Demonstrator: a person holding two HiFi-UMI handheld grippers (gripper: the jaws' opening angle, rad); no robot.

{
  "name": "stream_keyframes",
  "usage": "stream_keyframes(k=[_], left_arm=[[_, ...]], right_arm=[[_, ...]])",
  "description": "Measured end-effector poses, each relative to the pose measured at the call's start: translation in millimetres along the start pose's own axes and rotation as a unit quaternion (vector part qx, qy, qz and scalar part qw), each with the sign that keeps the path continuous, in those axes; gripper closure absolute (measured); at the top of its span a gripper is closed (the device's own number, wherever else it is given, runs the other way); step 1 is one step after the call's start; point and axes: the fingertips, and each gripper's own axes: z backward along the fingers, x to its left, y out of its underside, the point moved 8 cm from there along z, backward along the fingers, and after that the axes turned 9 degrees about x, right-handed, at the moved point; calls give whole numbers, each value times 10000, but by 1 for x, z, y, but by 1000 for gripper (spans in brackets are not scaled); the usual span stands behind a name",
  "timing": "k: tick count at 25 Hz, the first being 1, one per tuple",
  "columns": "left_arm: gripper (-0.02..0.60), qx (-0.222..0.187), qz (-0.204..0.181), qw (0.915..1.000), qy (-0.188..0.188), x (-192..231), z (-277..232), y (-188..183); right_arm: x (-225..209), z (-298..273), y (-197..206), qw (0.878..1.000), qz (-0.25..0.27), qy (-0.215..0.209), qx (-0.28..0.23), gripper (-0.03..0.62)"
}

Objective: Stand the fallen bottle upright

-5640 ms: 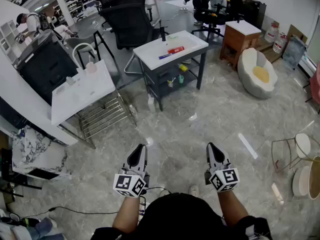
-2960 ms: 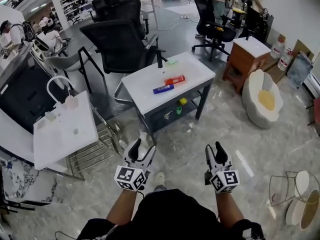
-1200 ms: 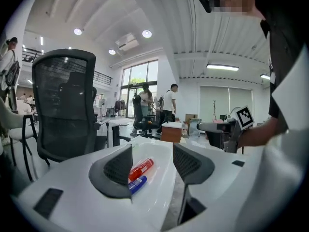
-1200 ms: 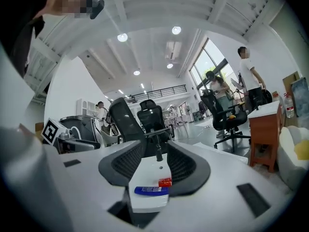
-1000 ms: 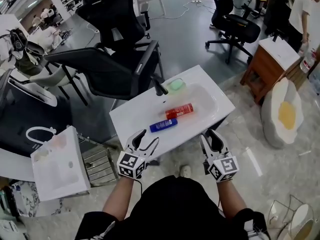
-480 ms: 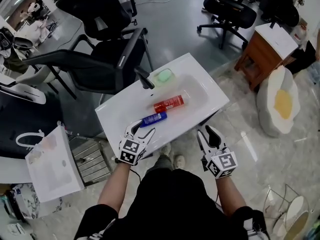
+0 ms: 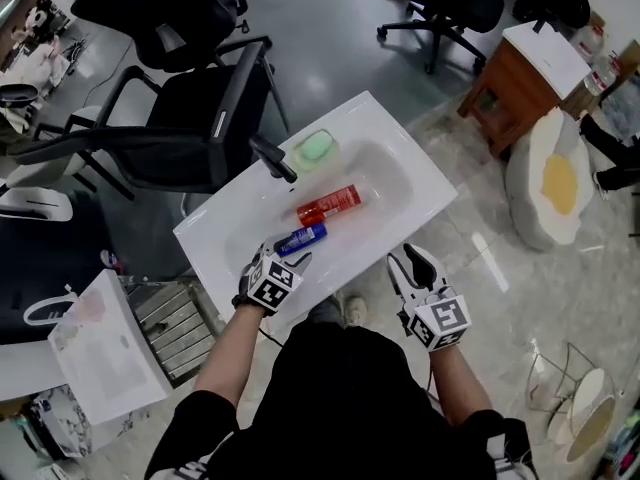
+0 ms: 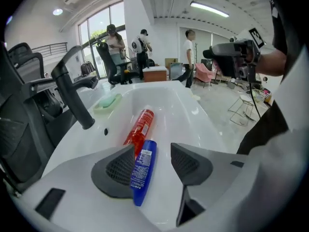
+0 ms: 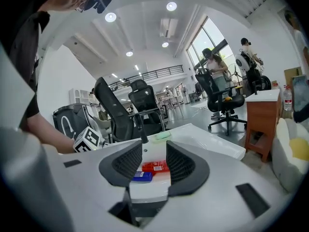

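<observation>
Two bottles lie on their sides in a white sink top [image 7: 405,158]: a red bottle [image 7: 330,204] and, nearer me, a blue bottle [image 7: 302,238]. My left gripper [image 7: 285,257] points down at the blue bottle's near end. In the left gripper view the blue bottle [image 8: 143,170] lies between the jaws, close beside the left pad and apart from the right pad; the red bottle [image 8: 139,127] lies just beyond. The left gripper [image 8: 152,150] is open and its jaws have just been closing. My right gripper [image 7: 405,268] hangs off the sink's front edge, open and empty [image 9: 154,166].
A black faucet [image 7: 272,158] and a green soap dish [image 7: 316,148] stand at the sink's back. Black office chairs [image 7: 190,118] crowd behind it. A wooden cabinet [image 7: 520,78] stands at the right, a white stand [image 7: 100,343] at the left. People stand far off.
I walked up to the sink. Over the last second the left gripper dropped toward the blue bottle and tilted down; the right gripper sank a little by the front edge.
</observation>
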Motion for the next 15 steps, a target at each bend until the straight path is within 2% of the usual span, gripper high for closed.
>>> stream_keyframes(k=[7,15], left_arm=[[333,765,-514,9953,280,8,-49,14],[333,1342,-1212,9826,417,14,-84,26]], right_arm=[[-3,-18,4,9994,-195,82,275,427],[-13,-32,13,9969,-441,199,615,428]])
